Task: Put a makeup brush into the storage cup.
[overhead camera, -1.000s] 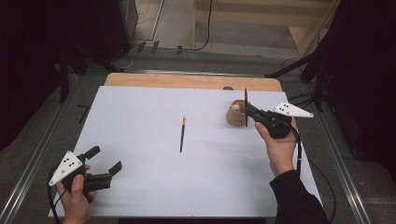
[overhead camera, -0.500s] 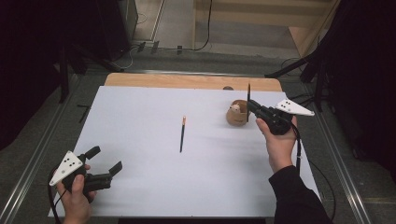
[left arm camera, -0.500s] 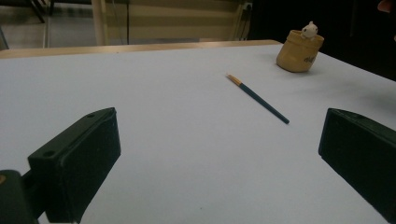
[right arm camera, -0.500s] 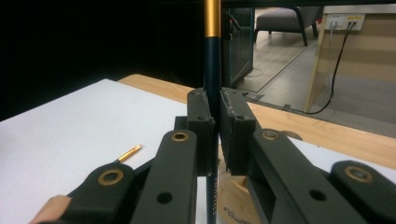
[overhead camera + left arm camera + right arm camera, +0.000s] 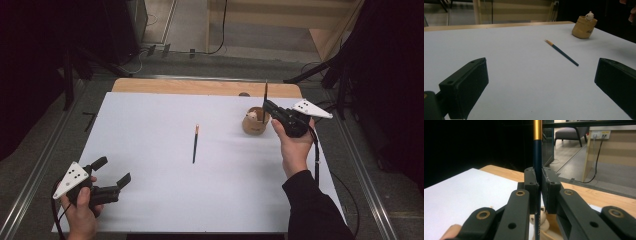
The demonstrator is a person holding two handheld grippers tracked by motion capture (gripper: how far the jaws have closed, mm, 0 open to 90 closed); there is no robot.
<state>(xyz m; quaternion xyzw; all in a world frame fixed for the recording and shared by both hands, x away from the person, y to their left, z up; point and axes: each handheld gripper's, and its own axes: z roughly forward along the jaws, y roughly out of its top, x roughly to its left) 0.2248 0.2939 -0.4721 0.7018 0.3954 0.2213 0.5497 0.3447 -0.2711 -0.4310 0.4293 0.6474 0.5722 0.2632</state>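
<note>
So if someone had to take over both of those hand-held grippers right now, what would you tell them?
Right gripper: shut on a dark pencil, held upright over the tan cup at the table's far right.
Left gripper: open, holding nothing, near the front left corner.
Second pencil lies flat mid-table on the white sheet.
Done: first pencil picked up and brought to the cup.
Left: probably lower and release it into the cup, then fetch the second pencil.

Held pencil (image 5: pixel 537 150): dark blue, gold band, upright over holder | Holder (image 5: pixel 253 122): tan cup, small white figure inside, upright on tabletop | Second pencil (image 5: pixel 195 143): lying flat, mid-tabletop
</note>
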